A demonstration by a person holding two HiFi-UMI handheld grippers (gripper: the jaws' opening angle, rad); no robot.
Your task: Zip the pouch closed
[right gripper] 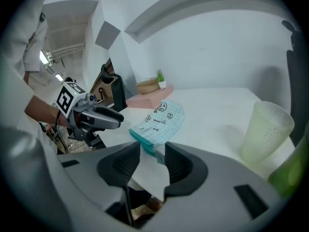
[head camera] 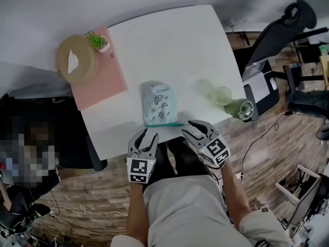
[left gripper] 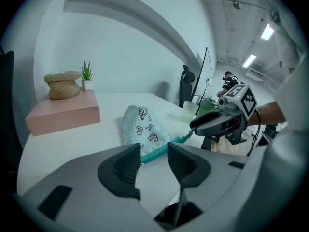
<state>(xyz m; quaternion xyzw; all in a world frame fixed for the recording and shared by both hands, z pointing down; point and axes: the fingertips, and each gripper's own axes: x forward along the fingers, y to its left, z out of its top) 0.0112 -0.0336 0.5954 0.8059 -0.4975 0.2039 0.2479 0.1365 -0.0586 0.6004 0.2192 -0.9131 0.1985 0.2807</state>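
Pouch at twelve o'clock is seemingly lying zipped; we are holding left claw and right claw released, planning retreat.

Bare table left of pouch, cup — perhaps bottle — near right

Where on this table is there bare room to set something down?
The table is bare beyond the pouch and between pouch and pink block. Crowded at the right edge: cup and green bottle.
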